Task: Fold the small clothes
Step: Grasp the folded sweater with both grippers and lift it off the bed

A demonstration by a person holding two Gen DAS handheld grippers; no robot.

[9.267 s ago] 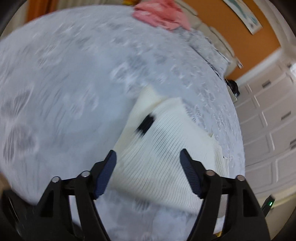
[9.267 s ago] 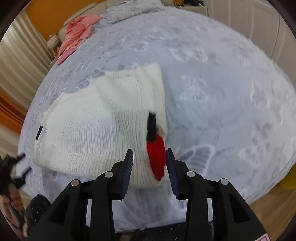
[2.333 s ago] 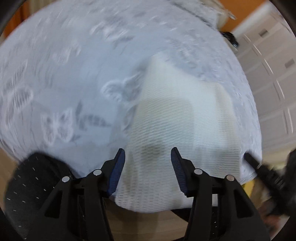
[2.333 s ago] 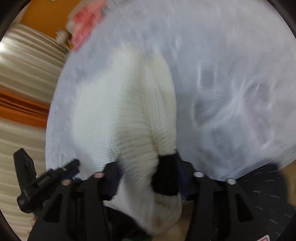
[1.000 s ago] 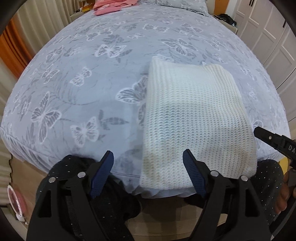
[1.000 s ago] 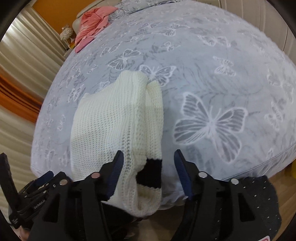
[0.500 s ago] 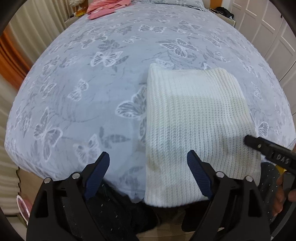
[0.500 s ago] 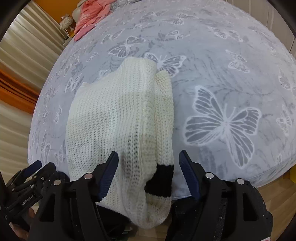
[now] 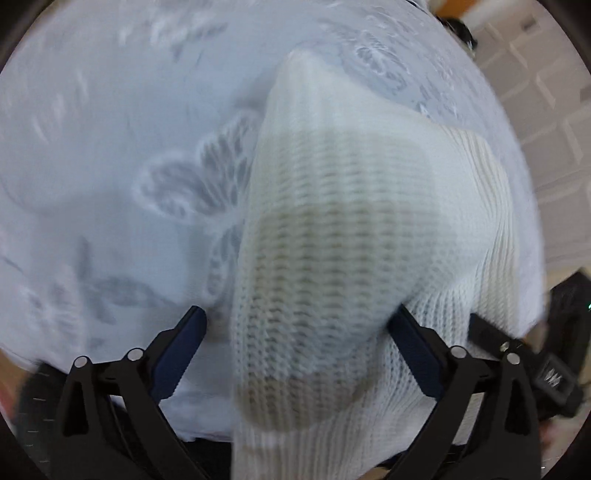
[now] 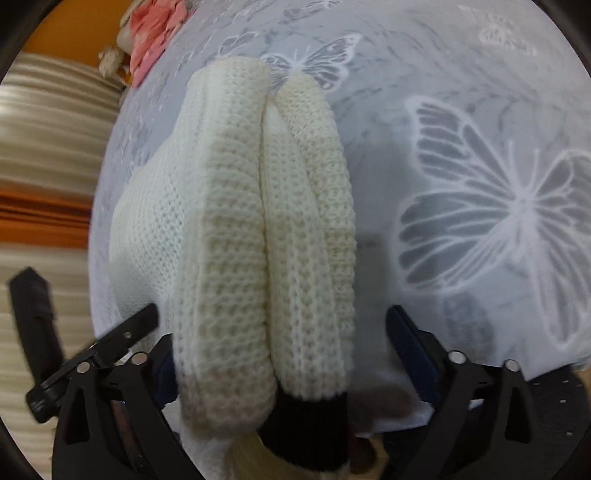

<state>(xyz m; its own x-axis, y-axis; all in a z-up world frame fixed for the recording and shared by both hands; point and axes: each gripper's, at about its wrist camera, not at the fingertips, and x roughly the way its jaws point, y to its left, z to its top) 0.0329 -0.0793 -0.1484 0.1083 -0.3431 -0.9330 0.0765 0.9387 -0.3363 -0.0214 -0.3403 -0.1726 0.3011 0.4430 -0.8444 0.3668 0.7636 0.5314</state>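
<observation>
1. One cream knit sweater (image 9: 332, 229), folded, lies at the near edge of the bed (image 9: 92, 129); its near end overhangs that edge toward 6 o'clock in both views.
2. My left hand-held gripper (image 9: 299, 354): two blue-padded fingers spread wide, at about 7 and 5 o'clock in the left wrist view, with the sweater's near end between them. I cannot tell whether the pads touch the knit.
3. My right hand-held gripper (image 10: 280, 354): also spread. One pad is clear at 4 o'clock, the other mostly hidden behind the knit at 8 o'clock.
4. In the right wrist view I count three rolled layers of sweater edge side by side and one black cuff (image 10: 306, 424) at 6 o'clock.
5. One large butterfly print (image 10: 498, 221) at 3 o'clock on the bedspread, several smaller ones further off.
6. One pink garment (image 10: 155, 33) at 11 o'clock, at the far side of the bed, well apart from the sweater.
7. The left wrist view is motion-blurred.
</observation>
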